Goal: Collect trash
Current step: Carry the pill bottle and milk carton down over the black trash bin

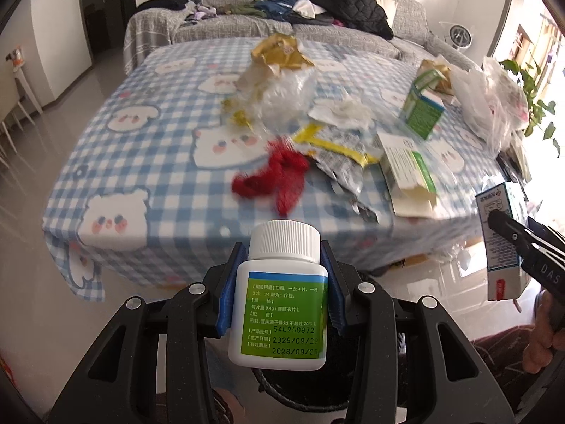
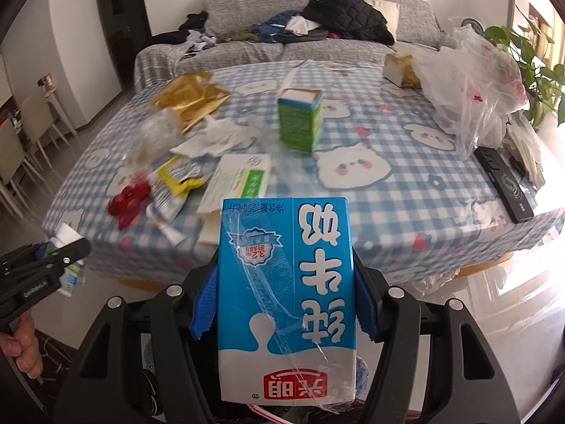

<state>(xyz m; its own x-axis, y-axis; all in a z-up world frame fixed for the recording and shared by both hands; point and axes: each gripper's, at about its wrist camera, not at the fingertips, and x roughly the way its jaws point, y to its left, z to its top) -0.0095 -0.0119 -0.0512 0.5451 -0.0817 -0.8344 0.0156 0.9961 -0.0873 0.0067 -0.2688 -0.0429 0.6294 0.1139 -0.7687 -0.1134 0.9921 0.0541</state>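
Trash sits in both grippers and is strewn across the table (image 1: pixel 148 162), which wears a blue-and-white checked cloth printed with bears. My left gripper (image 1: pixel 284 275) has its blue-padded jaws clamped on a white pill bottle (image 1: pixel 280 296), upright, ribbed cap on, green label with printed dates facing the camera. Bottle is held off the near table edge, above the floor. A dark round opening shows directly below it; I cannot tell what it is.

My right gripper (image 2: pixel 286 282) is clamped on a blue-and-white milk carton (image 2: pixel 286 300), held upside down by its print, clear straw wrapper stuck to the front. It too hangs off the near edge of the table.

On the cloth, left to right in the right wrist view: red crumpled piece (image 2: pixel 129 205); yellow-and-silver foil wrapper (image 2: pixel 174 185); gold foil bag (image 2: pixel 190 100) farther back; crumpled white tissue (image 2: pixel 219 139); flattened white-and-green medicine box (image 2: pixel 240 182) near the front edge; green carton (image 2: pixel 300 120) standing upright with its top open; clear plastic bags (image 2: pixel 469 81) heaped at the right. Black remote control (image 2: pixel 503 183) lies by the right edge.

Grey sofa (image 2: pixel 317 46) beyond the table, clothes piled on it, black quilted jacket (image 2: pixel 349 16) among them.
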